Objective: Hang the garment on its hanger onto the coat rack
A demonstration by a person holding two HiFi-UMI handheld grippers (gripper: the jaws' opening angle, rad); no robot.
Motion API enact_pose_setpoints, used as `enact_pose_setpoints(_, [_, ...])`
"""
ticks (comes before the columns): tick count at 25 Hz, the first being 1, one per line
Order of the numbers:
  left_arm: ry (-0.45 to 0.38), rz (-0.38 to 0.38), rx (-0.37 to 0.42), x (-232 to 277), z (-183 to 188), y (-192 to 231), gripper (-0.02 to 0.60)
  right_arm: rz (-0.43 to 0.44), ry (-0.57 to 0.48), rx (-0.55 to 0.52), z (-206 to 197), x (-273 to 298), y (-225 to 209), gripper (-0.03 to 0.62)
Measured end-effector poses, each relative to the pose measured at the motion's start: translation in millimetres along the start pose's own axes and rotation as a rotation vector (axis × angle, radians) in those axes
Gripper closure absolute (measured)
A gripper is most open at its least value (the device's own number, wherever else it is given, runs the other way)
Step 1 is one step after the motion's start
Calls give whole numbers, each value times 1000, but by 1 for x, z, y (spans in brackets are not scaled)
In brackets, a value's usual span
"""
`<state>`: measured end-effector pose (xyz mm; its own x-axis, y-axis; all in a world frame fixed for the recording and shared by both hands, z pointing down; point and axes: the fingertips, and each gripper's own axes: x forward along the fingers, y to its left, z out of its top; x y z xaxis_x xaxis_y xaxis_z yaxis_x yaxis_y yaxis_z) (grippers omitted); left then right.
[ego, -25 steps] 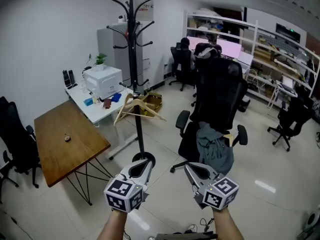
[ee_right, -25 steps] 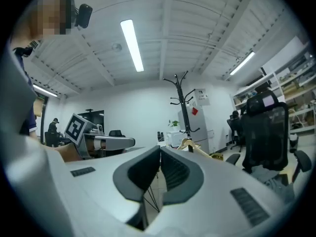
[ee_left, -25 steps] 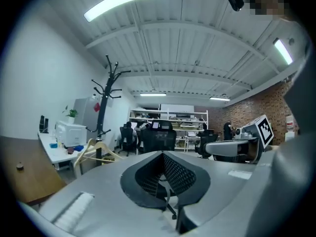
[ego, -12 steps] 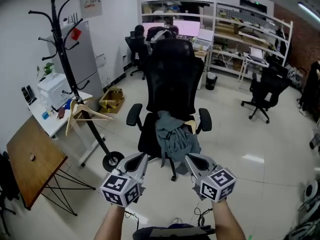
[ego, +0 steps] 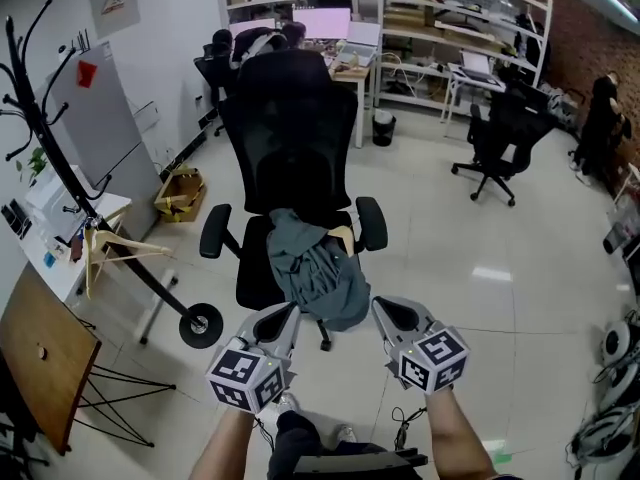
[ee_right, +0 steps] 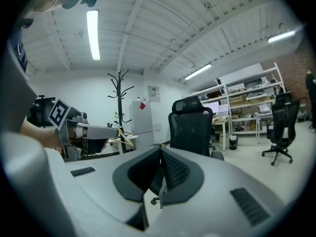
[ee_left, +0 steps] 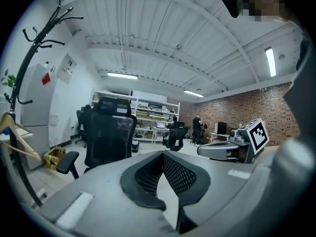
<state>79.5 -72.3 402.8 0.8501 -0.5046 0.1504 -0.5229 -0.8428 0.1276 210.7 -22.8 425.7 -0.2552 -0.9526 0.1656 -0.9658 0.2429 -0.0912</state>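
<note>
A crumpled grey garment [ego: 316, 279] lies on the seat of a black office chair [ego: 290, 128], with a bit of a wooden hanger [ego: 343, 234] showing at its right edge. The black coat rack [ego: 62, 168] stands tilted at the left, its wheel-like base [ego: 201, 325] on the floor, and bare wooden hangers [ego: 108, 251] hang from it. My left gripper [ego: 283, 315] and right gripper [ego: 386, 310] are both shut and empty, just short of the chair's front. The left gripper [ee_left: 163, 153] faces the chair [ee_left: 109, 137] and rack [ee_left: 19, 93]. The right gripper [ee_right: 160, 147] sees the chair [ee_right: 190, 125] and rack [ee_right: 120, 98].
A wooden table [ego: 40, 358] and a white desk [ego: 60, 230] stand at the left beside the rack. A cardboard box [ego: 180, 193] lies by the wall. More office chairs [ego: 495, 138] and shelves with monitors [ego: 330, 23] fill the back. Cables lie at the right edge [ego: 610, 428].
The head view has swung right: the coat rack slid from the middle to the left edge, and the chair with the garment now sits in the centre and closer. Both grippers stayed shut.
</note>
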Motion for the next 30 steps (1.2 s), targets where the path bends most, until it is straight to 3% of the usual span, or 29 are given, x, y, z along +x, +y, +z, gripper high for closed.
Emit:
enact_pose_setpoints(5, [25,-61,-22,38,-5,23,580,-28,42,15,-10,29,-16,594])
enact_pose_setpoints(13, [69,-149,-42,80,-22,78,580,-171,75,47,-19,80,-44,594])
enact_pose_setpoints(18, [95,-194,-54,101,-25,95,580,-213,106,70,-31,102,-58,594])
enact_pose_setpoints(23, [130,-173,-62,128,-37,96,580,-179,130,85,-47,120,-80,592])
enact_pose_setpoints(24, [139,-168,-70,132,-39,96,580,-165,135,87,-51,124,-83,568])
enact_pose_setpoints(30, [151,-124,-82,157,-55,109,580,-157,209,35,-87,158,-113,553])
